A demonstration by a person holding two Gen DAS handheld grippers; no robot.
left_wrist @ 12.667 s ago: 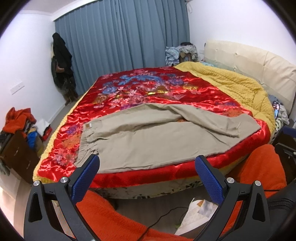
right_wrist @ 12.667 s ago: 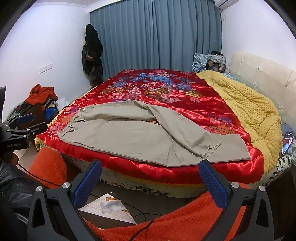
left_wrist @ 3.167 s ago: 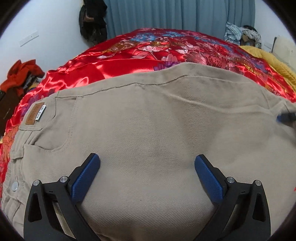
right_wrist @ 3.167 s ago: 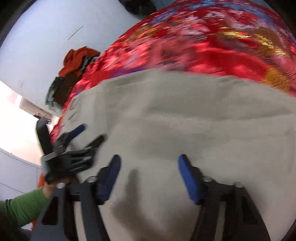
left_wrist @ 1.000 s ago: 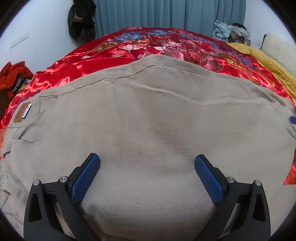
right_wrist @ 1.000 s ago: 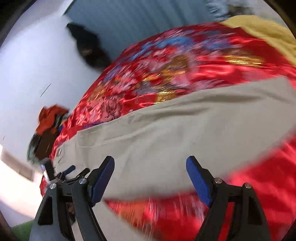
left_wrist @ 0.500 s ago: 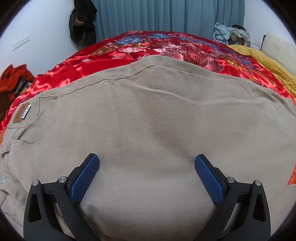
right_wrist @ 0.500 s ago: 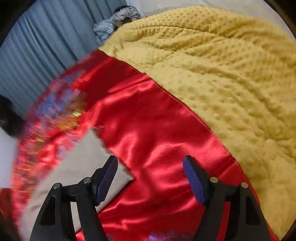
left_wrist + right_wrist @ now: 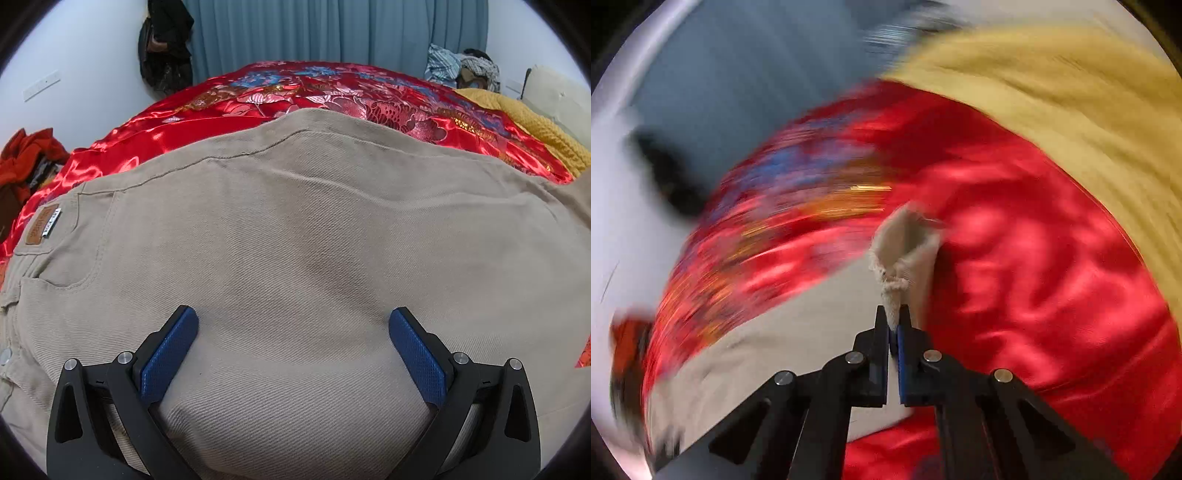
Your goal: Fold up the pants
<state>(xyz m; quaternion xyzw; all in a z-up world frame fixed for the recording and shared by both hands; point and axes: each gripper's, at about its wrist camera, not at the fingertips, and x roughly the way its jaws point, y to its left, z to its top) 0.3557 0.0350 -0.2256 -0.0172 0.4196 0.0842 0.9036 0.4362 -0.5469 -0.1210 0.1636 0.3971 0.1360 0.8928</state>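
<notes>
Pants (image 9: 905, 254) hem pinched by right gripper (image 9: 894, 325) (surroundings motion-blurred).

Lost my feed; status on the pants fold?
Right gripper shut on pants hem. Left gripper open, fingers over the pants. Nothing in the way.
</notes>
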